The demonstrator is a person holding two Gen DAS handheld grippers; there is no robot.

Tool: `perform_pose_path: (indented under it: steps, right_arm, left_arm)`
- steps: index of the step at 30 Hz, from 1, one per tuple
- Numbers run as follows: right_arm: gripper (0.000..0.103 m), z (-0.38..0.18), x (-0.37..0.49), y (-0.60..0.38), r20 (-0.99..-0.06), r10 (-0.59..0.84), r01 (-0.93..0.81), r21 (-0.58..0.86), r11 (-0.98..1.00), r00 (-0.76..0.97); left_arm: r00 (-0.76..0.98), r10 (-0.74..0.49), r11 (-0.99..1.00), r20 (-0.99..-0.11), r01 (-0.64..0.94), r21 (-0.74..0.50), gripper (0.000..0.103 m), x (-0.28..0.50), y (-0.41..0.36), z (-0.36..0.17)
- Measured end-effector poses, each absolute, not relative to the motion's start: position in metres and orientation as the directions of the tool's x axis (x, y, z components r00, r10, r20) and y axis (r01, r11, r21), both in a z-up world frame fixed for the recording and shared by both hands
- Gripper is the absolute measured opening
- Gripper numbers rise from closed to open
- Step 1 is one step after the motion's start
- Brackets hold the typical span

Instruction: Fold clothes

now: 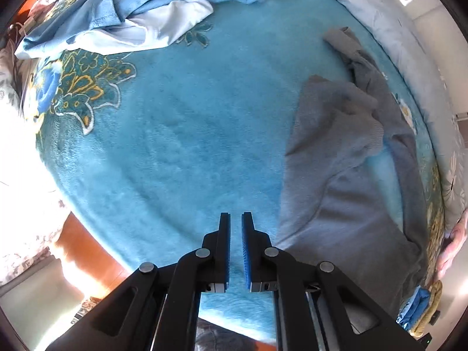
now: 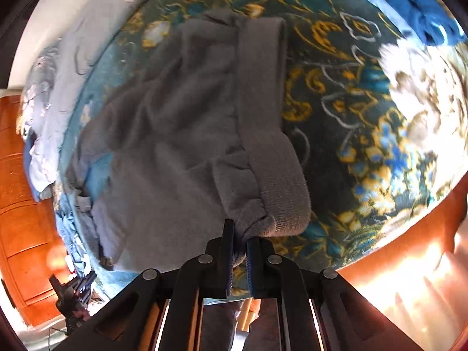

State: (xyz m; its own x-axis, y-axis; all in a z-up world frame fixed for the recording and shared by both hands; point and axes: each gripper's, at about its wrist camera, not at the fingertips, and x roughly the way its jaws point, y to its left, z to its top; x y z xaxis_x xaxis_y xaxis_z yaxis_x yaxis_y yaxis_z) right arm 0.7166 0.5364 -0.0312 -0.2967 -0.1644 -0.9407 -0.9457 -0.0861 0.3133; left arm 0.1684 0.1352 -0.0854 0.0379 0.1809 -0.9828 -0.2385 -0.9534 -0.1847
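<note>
Two grippers are pointing down at a bed with a fluffy teal blanket (image 1: 181,134) on it. You are holding the left gripper (image 1: 235,219) at the bottom middle of the left view. Its jaws are nearly closed with only a thin gap, and nothing is sitting between them. Only bare blanket is lying under its tips.

You are holding the right gripper (image 2: 240,234) at the bottom middle of the right view. Its jaws are pinching the ribbed edge of the grey sweater (image 2: 175,134). The cloth is bunching up right where the jaws are squeezing it. The rest of the sweater is spreading up the middle of that view, lying rumpled on the blanket. In the left view the sweater is lying on the right side, just beside the left gripper.

Some blue and white clothes (image 1: 152,8) are lying in a heap at the upper left of the left view, well apart from the sweater. A hand (image 1: 453,245) is showing at the right edge there.
</note>
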Motion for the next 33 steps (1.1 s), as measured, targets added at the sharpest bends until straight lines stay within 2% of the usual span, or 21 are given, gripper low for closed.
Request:
perform_pose_path:
  steps: [8,11,13,16,17,26,30,32,33]
  right_arm:
    - [0.013,-0.022,0.700,0.543,-0.973,-0.116,-0.961,0.217,-0.169,-0.199]
    - [0.028,-0.013,0.699,0.539,-0.982,-0.107,-0.964,0.173,-0.203,-0.154]
    - [0.045,-0.006,0.699,0.536,-0.985,-0.099,-0.964,0.162,-0.212,-0.144]
    - [0.082,0.005,0.705,0.536,-0.991,-0.066,-0.970,0.129,-0.205,-0.118]
    - [0.085,0.010,0.708,0.537,-0.993,-0.052,-0.973,0.114,-0.198,-0.106]
    - [0.088,0.044,0.703,0.546,-0.998,0.035,-0.992,0.056,-0.110,-0.060]
    - [0.088,0.054,0.682,0.547,-0.996,0.053,-0.991,0.069,-0.111,-0.076]
    - [0.089,0.056,0.667,0.548,-0.995,0.055,-0.989,0.078,-0.127,-0.085]
    - [0.089,0.056,0.659,0.549,-0.994,0.053,-0.987,0.083,-0.135,-0.091]
  left_arm:
    - [0.015,0.218,-0.833,-0.976,-0.518,-0.194,0.009,0.163,0.213,-0.056]
    - [0.009,0.195,-0.758,-0.981,-0.634,-0.156,0.022,0.170,0.255,-0.056]
    - [0.012,0.186,-0.708,-0.982,-0.692,-0.143,0.032,0.177,0.279,-0.060]
    - [0.020,0.150,-0.650,-0.988,-0.751,-0.114,0.037,0.181,0.308,-0.071]
    - [0.020,0.140,-0.636,-0.990,-0.765,-0.106,0.037,0.181,0.316,-0.075]
    - [-0.015,0.006,-0.523,-1.000,-0.852,0.010,0.040,0.176,0.368,-0.120]
    - [0.004,-0.003,-0.533,-1.000,-0.846,-0.002,0.040,0.170,0.369,-0.129]
    - [0.024,0.013,-0.551,-1.000,-0.834,-0.027,0.037,0.166,0.365,-0.129]
    - [0.036,0.027,-0.567,-0.999,-0.823,-0.045,0.028,0.162,0.361,-0.127]
